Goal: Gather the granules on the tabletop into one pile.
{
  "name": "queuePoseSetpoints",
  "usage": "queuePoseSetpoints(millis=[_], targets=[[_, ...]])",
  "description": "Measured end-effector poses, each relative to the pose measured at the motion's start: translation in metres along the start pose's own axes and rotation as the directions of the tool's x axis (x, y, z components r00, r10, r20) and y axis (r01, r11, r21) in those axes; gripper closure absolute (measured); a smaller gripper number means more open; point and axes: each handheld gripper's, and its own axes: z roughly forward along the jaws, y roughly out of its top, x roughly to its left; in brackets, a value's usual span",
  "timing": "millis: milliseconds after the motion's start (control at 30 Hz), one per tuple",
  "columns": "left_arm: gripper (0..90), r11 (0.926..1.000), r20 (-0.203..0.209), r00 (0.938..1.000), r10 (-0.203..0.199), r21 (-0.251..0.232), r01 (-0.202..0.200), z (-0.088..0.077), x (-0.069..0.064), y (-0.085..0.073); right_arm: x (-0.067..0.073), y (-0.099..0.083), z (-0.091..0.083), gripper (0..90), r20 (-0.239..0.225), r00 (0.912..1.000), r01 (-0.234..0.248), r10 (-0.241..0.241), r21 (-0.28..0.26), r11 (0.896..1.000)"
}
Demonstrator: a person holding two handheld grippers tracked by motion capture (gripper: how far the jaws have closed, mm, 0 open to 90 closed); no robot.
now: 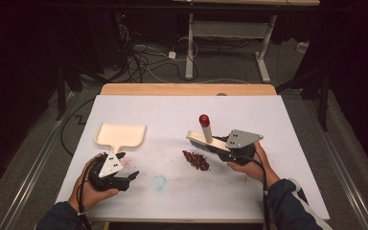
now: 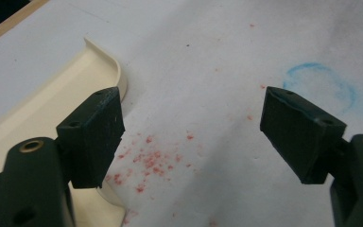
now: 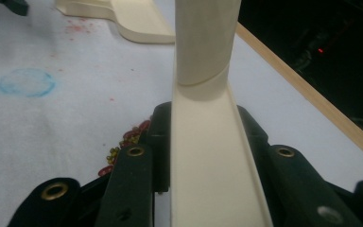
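A cream dustpan (image 1: 120,135) lies flat on the white table, its short handle pointing toward my left gripper (image 1: 127,166). That gripper is open and empty just right of the dustpan handle; its own view has its jaws wide apart (image 2: 194,113) with the dustpan (image 2: 38,109) beside the left jaw. My right gripper (image 1: 226,148) is shut on a cream brush (image 1: 206,141) whose handle ends in a red cap (image 1: 204,120). In the right gripper view the brush (image 3: 208,156) runs straight up between the jaws. A small pile of dark red beans (image 1: 196,160) lies in front of the bristles.
A faint blue ring (image 1: 159,182) is drawn on the table between the hands, also seen as the blue ring (image 2: 319,85). Pink stains (image 2: 146,161) dot the surface near the dustpan. A wooden strip (image 1: 187,89) edges the far side; cables and a desk frame lie beyond.
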Motion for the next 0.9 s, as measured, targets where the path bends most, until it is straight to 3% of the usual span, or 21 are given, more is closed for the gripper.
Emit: queuePoseSetpoints(millis=[67,267,433,900], targets=[[21.3,1.0000,0.002,1.0000,0.004,-0.003,-0.004,0.000,0.000,0.001,0.003,0.000,-0.005,67.1,0.034,0.9992,-0.022,0.022,0.014,1.000],[21.3,0.9998,0.004,0.9999,0.013,-0.016,-0.013,-0.001,-0.002,0.003,0.011,-0.001,-0.022,67.0,0.047,0.9964,-0.072,0.071,0.021,0.997],[21.3,0.9997,0.006,0.9999,0.015,-0.018,-0.015,0.000,-0.001,0.003,0.017,-0.002,-0.039,67.0,0.084,0.9902,-0.114,0.111,0.025,0.993],[21.3,0.9997,0.002,0.9998,0.018,-0.013,-0.018,0.000,-0.002,0.004,0.032,-0.014,-0.094,67.0,0.082,0.9761,-0.206,0.201,0.064,0.976]])
